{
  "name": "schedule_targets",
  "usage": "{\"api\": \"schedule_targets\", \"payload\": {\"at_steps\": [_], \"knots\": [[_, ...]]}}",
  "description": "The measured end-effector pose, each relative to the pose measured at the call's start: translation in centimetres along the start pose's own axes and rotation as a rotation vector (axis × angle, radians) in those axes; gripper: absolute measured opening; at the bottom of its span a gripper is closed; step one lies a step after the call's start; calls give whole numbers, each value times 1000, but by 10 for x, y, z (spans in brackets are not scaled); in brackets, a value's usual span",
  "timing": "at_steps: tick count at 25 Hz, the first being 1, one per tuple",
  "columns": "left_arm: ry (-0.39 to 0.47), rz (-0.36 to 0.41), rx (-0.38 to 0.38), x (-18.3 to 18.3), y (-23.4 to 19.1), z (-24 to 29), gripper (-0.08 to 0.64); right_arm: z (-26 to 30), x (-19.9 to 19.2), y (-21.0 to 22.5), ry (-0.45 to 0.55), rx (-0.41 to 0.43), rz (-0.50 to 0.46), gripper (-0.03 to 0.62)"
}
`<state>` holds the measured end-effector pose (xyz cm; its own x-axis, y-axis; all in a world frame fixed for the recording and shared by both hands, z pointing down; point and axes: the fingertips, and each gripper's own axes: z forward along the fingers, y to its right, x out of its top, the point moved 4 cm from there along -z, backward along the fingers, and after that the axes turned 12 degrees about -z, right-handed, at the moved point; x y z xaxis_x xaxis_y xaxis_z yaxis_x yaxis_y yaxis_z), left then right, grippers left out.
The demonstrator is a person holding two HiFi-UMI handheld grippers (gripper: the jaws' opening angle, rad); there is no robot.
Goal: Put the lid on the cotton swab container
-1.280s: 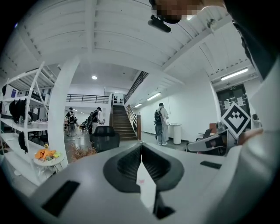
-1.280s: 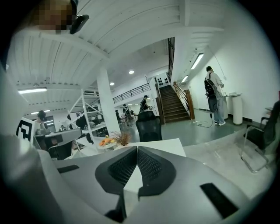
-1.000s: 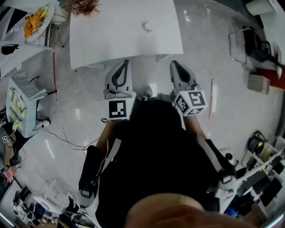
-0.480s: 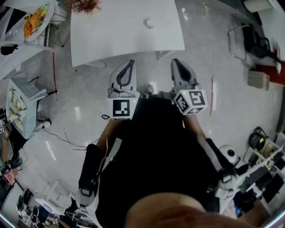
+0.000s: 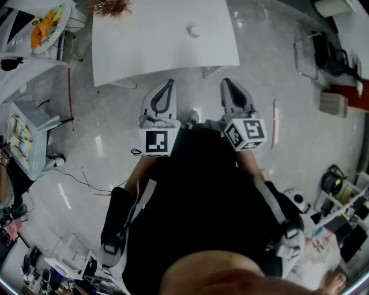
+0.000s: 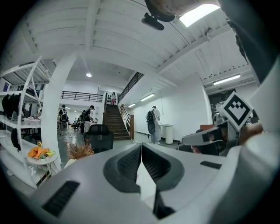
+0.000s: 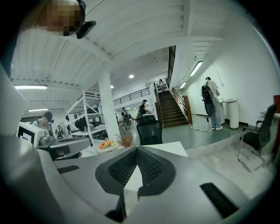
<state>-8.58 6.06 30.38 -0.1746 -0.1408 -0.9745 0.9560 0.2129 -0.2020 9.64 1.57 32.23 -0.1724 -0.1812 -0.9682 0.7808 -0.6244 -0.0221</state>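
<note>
A small white round object lies on the white table in the head view; it is too small to tell whether it is the container or its lid. Both grippers hang close to the person's body, short of the table's near edge, pointing towards it. My left gripper is shut with nothing between its jaws, its tips meeting in its own view. My right gripper is likewise shut and empty. The small white object does not show in either gripper view.
A dried plant stands at the table's far left corner. A round side table with orange things is at the far left, a cart lower left, a chair at right. Cables lie on the floor. A black office chair stands beyond the table.
My left gripper has drifted a little to the right, and the head view has shifted slightly. Both grippers stay shut and empty.
</note>
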Motion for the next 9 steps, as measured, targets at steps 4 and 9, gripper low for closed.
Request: {"api": "schedule_targets", "payload": {"at_steps": [4, 9], "knots": [[-5, -2, 4, -2, 2, 2, 6, 0, -1, 2, -3, 5, -4, 8], [-13, -8, 5, -5, 6, 3, 6, -2, -4, 4, 2, 9, -6, 8]]}}
